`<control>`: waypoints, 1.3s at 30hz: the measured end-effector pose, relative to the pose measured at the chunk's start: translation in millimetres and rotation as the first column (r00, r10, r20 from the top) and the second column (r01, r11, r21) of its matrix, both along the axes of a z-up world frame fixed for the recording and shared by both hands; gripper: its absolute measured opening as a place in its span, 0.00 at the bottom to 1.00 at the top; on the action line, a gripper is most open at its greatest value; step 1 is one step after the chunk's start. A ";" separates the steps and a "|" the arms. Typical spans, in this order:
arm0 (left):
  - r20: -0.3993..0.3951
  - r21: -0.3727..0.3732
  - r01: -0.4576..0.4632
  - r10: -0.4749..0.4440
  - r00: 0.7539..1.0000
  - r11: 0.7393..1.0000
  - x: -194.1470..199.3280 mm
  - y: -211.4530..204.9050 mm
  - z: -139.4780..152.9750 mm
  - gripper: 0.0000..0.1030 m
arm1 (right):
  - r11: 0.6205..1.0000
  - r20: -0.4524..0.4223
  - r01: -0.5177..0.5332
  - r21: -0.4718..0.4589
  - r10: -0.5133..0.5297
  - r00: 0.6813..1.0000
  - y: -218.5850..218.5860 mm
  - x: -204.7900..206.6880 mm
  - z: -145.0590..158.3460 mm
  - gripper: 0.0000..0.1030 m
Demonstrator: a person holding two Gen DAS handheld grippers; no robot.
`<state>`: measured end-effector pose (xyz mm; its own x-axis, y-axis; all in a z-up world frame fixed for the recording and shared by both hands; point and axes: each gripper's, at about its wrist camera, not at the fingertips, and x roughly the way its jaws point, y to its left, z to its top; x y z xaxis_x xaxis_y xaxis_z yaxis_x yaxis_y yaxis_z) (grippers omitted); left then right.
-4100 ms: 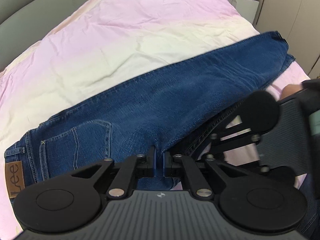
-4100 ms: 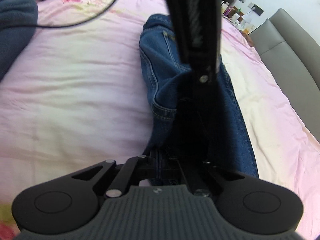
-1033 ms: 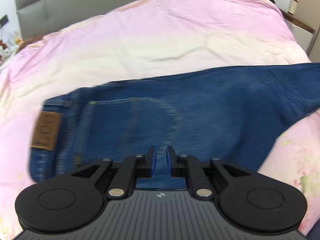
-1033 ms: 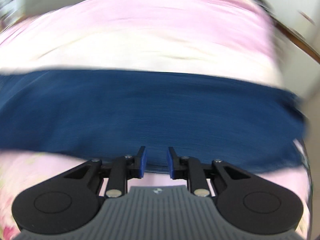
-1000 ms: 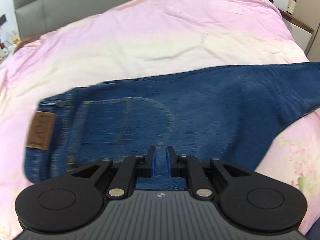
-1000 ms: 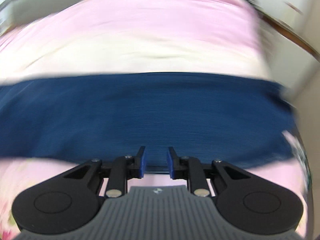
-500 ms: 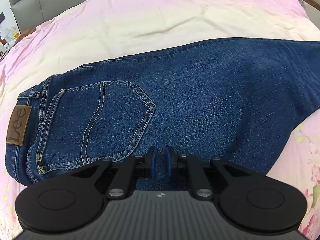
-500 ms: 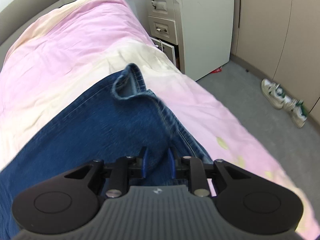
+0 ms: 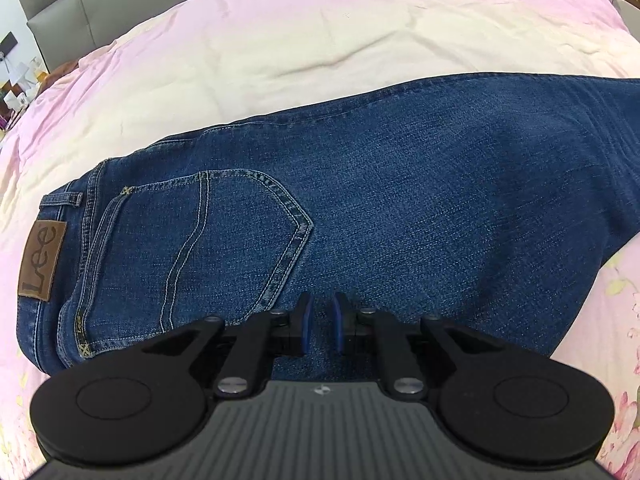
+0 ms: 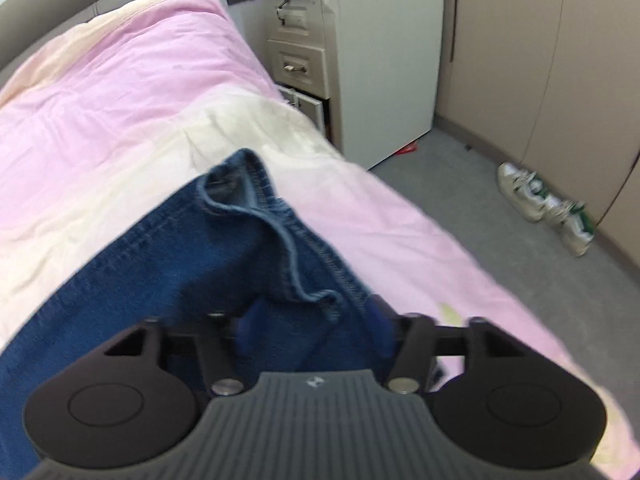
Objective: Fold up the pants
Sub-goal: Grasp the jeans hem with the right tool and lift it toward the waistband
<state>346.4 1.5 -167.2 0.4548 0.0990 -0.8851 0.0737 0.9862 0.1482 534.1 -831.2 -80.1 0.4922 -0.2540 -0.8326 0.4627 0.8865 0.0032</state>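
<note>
Blue jeans (image 9: pixel 400 200) lie folded lengthwise across the pink bed, back pocket and brown Lee patch (image 9: pixel 42 258) up, waistband at the left. My left gripper (image 9: pixel 320 326) hovers over the near edge below the pocket, its blue pads a small gap apart with nothing between them. In the right wrist view the leg hems (image 10: pixel 256 208) lie near the bed's right edge. My right gripper (image 10: pixel 312 330) is open wide, its fingers on either side of the hem cloth.
The pink and cream bedspread (image 9: pixel 320 32) stretches behind the jeans, with a grey headboard (image 9: pixel 60 0) at the far left. Beyond the bed's right edge are a white drawer cabinet (image 10: pixel 360 64), grey floor and white sneakers (image 10: pixel 548 208).
My right gripper swung to the leg hems and its jaws opened wide around them. My left gripper came closer over the seat of the jeans, jaws unchanged.
</note>
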 end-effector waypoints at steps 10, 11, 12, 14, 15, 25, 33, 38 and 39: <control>0.002 -0.008 -0.015 0.015 1.000 1.000 -2.8 2.3 2.7 0.19 | 0.992 0.041 0.069 0.110 -0.074 0.996 -8.7 9.8 -19.9 0.02; 0.002 -0.011 -0.018 0.018 1.000 1.000 -3.0 3.9 2.5 0.19 | 0.995 0.043 0.060 0.079 -0.063 0.997 -5.3 10.6 -9.9 0.02; 0.002 -0.013 -0.020 0.020 1.000 1.000 -2.9 4.8 2.3 0.19 | 0.998 0.046 0.044 0.041 -0.046 0.998 -2.4 10.5 4.0 0.02; 0.005 -0.013 -0.018 0.018 1.000 1.000 -2.9 6.1 1.9 0.19 | 1.000 0.043 0.029 0.004 -0.029 0.999 -1.1 5.4 33.7 0.01; 0.007 -0.012 -0.019 0.019 1.000 1.000 -2.9 6.6 1.9 0.19 | 1.000 0.036 0.023 -0.003 -0.023 0.999 -3.3 1.6 47.7 0.01; 0.012 0.009 -0.025 0.024 1.000 1.000 -6.1 14.6 5.7 0.22 | 0.999 -0.171 0.046 -0.010 -0.047 0.984 -23.1 -20.6 23.2 0.03; 0.063 -0.090 0.005 0.000 0.998 0.996 -12.4 5.1 23.8 0.22 | 0.982 0.005 0.096 0.160 -0.098 0.995 -28.6 -61.3 43.8 0.50; 0.077 -0.127 0.177 -0.168 0.983 0.976 -0.1 -56.7 40.4 0.22 | 0.940 -0.010 0.176 0.292 -0.181 0.983 -39.7 -74.0 15.9 0.48; 0.077 -0.136 0.206 -0.197 0.977 0.969 4.7 -69.3 42.7 0.22 | 0.923 -0.002 0.193 0.332 -0.204 0.979 -44.1 -75.3 10.1 0.48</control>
